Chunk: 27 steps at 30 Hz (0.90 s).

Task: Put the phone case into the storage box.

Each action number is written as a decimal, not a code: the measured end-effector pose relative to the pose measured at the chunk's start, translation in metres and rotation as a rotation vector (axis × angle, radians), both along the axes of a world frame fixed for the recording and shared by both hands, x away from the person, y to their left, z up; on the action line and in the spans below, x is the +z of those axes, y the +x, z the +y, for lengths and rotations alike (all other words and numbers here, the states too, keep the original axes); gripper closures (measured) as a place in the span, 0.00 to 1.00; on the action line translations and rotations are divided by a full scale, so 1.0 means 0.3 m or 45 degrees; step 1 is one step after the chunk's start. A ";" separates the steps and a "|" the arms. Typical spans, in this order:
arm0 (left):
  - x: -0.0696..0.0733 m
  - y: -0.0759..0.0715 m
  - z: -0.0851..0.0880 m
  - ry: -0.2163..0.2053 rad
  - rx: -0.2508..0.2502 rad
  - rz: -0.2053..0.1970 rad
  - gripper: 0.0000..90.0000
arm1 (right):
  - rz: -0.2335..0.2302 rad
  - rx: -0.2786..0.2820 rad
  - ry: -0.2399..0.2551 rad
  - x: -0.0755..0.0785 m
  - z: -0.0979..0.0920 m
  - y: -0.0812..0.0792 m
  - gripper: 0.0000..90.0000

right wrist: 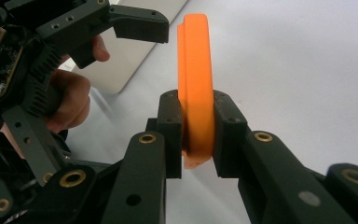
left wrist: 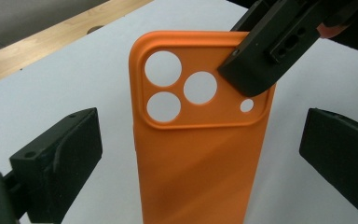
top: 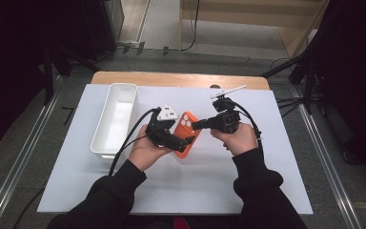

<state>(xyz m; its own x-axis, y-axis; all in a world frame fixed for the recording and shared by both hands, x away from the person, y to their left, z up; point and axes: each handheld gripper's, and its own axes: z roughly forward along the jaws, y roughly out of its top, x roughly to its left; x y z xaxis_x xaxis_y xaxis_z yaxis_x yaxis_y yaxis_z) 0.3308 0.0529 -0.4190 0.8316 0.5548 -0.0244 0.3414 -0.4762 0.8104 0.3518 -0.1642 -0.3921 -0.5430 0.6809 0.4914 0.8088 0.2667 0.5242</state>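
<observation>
The orange phone case [top: 187,134] sits at the centre of the high view, between the two hand-held grippers, above the white sheet [top: 219,186] covering the table. The right gripper [top: 196,125], coming in from the right of that frame, is clamped on the case's edge near the camera cut-outs. The left gripper [top: 183,144] reaches in from the lower left with its jaws spread on either side of the case, not pressing it.

The right gripper view shows what the high view cannot: the case [right wrist: 196,79] is edge-on, pinched between the two black pads [right wrist: 170,126], with its rim standing up out of them. The left gripper view shows the case's back [left wrist: 200,154] running up the middle of the frame, the jaws well apart at the lower left and lower right, and the right gripper's jaw tip overlapping the upper right corner of the camera panel.

The case is matte orange, with three large round holes, one small hole, and a raised camera frame. A white bin [top: 116,117] lies to the left.
</observation>
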 end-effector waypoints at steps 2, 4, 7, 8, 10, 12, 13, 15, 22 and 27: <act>-0.005 -0.003 -0.008 0.012 -0.001 -0.008 0.00 | 0.006 0.006 0.000 -0.002 0.004 0.000 0.83; -0.009 -0.003 -0.013 0.016 0.002 -0.006 0.00 | 0.003 0.005 0.001 -0.003 0.007 -0.002 0.83; -0.013 -0.003 -0.017 0.006 0.015 -0.002 0.00 | 0.009 0.010 0.003 -0.003 0.012 -0.005 0.83; -0.013 -0.003 -0.018 0.007 0.018 -0.007 0.00 | 0.009 0.011 0.005 -0.003 0.013 -0.005 0.83; -0.015 -0.004 -0.021 0.006 0.028 -0.015 0.00 | 0.007 0.016 0.014 -0.002 0.016 -0.007 0.83; -0.017 -0.006 -0.024 0.000 0.036 -0.021 0.00 | 0.011 0.014 0.013 -0.001 0.019 -0.010 0.83; -0.018 -0.006 -0.026 0.001 0.042 -0.020 0.00 | 0.012 0.014 0.012 0.000 0.021 -0.011 0.83; -0.022 -0.007 -0.029 -0.002 0.058 -0.022 0.00 | 0.008 0.018 0.017 -0.001 0.024 -0.011 0.83; -0.026 -0.017 -0.041 0.013 0.081 -0.055 0.00 | 0.018 0.018 0.020 -0.001 0.031 -0.013 0.83; -0.029 -0.018 -0.044 0.014 0.078 -0.060 0.00 | 0.026 0.017 0.037 0.001 0.034 -0.015 0.83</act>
